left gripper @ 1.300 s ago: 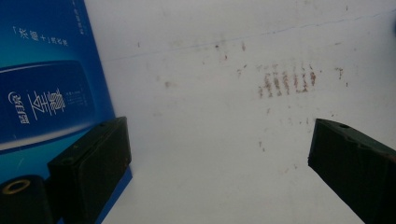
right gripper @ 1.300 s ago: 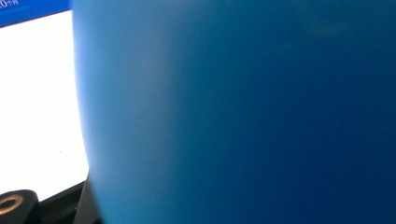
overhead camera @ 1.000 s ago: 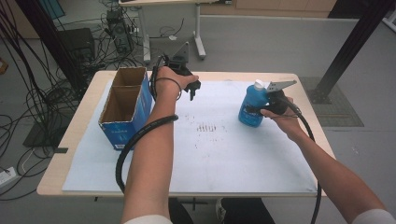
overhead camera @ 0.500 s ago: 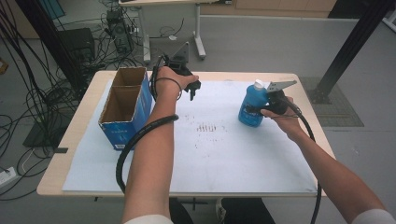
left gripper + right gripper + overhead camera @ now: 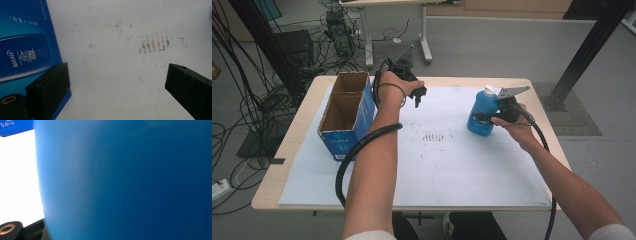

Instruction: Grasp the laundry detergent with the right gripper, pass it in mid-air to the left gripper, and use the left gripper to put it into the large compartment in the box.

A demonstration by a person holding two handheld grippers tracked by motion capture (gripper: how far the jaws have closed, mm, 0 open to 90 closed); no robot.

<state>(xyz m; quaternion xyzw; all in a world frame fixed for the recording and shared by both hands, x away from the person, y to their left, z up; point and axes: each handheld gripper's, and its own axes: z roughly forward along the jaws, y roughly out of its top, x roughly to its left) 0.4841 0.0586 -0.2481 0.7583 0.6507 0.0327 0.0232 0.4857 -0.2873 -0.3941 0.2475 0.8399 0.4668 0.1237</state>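
Observation:
A blue bottle with a white cap (image 5: pixel 482 112) stands upright at the right of the white sheet (image 5: pixel 452 170). My right gripper (image 5: pixel 490 118) is closed around its body, one dark jaw crossing the front. In the right gripper view the bottle (image 5: pixel 125 180) sits very close to the camera. My left gripper (image 5: pixel 419 96) hovers over the far middle of the sheet, just right of the blue cardboard box (image 5: pixel 346 112). In the left gripper view that gripper (image 5: pixel 117 77) is open over bare sheet, and the box wall (image 5: pixel 22 45) lies beside its left jaw.
The open-topped box has two compartments and stands at the sheet's left edge. Brown smudges (image 5: pixel 437 136) mark the sheet's middle. The wooden table (image 5: pixel 287 150) shows around the sheet. Cables and a desk frame (image 5: pixel 362 30) lie on the floor beyond.

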